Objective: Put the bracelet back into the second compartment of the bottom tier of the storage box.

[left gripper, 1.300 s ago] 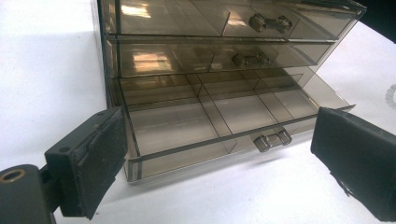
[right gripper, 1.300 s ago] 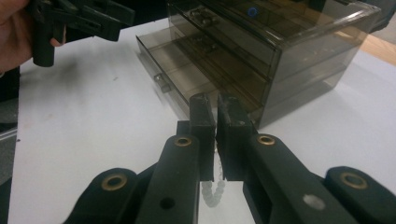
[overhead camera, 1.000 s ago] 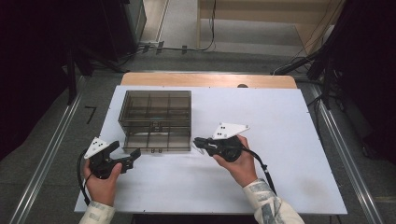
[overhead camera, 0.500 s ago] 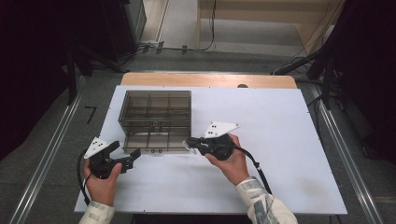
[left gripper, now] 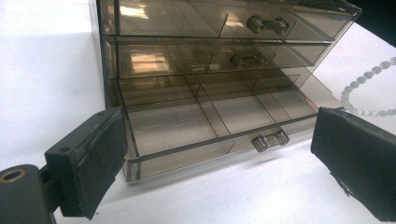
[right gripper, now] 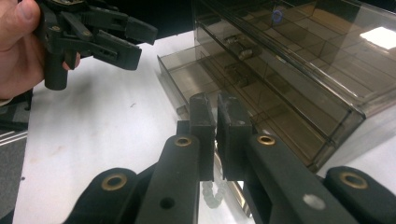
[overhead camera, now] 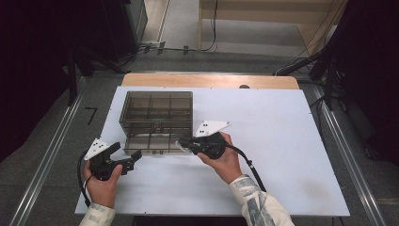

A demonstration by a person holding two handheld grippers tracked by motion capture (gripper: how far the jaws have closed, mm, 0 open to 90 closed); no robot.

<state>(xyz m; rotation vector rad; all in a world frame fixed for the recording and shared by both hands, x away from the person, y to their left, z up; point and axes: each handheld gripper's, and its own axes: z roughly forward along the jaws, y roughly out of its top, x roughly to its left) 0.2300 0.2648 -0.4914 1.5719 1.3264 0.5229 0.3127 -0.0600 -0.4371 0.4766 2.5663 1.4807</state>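
Carrying bead string (right gripper: 211,193) in nearly closed right claw (overhead camera: 181,142) | open drawer (left gripper: 205,122) ahead | left claw (overhead camera: 135,156) gaping, empty | next, judging: lowering beads inside.

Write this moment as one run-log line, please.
left gripper: open, before pulled-out bottom drawer | right gripper: shut on bead string | organizer: on table

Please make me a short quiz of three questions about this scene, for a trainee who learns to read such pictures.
1. True or false: the bottom drawer of the smoky plastic drawer box is pulled out.
2. What does the right gripper hold? A) a bead string B) a screwdriver C) a cup
3. Fill in: the left gripper has its jaws ____.

Key: 1 true. 2 A, the bead string hangs below its jaws. 3 open.
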